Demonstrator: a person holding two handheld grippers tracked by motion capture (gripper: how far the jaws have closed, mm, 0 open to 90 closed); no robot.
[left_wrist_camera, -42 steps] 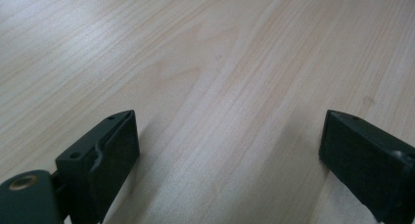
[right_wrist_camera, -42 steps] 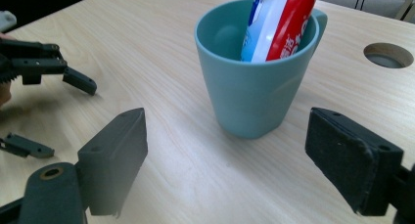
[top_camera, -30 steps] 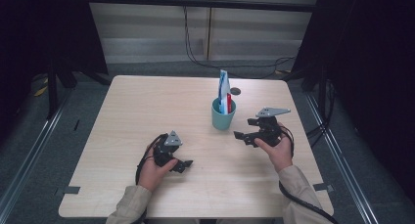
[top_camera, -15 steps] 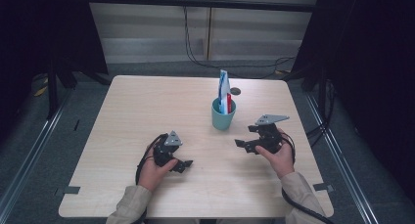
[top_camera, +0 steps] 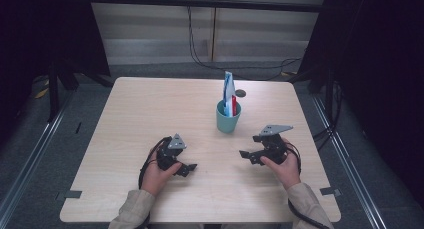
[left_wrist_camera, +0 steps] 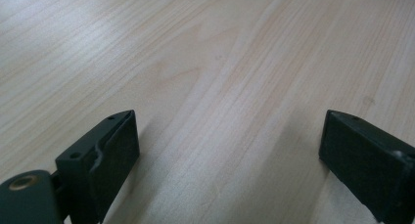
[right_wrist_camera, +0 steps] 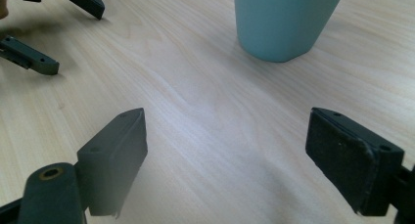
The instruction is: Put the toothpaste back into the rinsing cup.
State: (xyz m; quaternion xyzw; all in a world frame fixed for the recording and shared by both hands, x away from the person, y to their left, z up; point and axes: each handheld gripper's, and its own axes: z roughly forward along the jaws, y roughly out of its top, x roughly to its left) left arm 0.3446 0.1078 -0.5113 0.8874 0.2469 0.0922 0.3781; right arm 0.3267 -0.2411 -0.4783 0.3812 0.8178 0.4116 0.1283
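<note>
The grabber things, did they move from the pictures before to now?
Yes, one did. The right gripper drew back from the teal cup toward the person's edge of the table, a little lower in the high view. Its jaws are open and hold nothing. The left gripper stayed where it was, also open and empty. The cup did not move, and the toothpaste tube stays standing in it.

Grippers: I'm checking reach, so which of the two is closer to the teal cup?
The right gripper: it sits just right of and below the teal cup, while the left gripper lies farther off.
</note>
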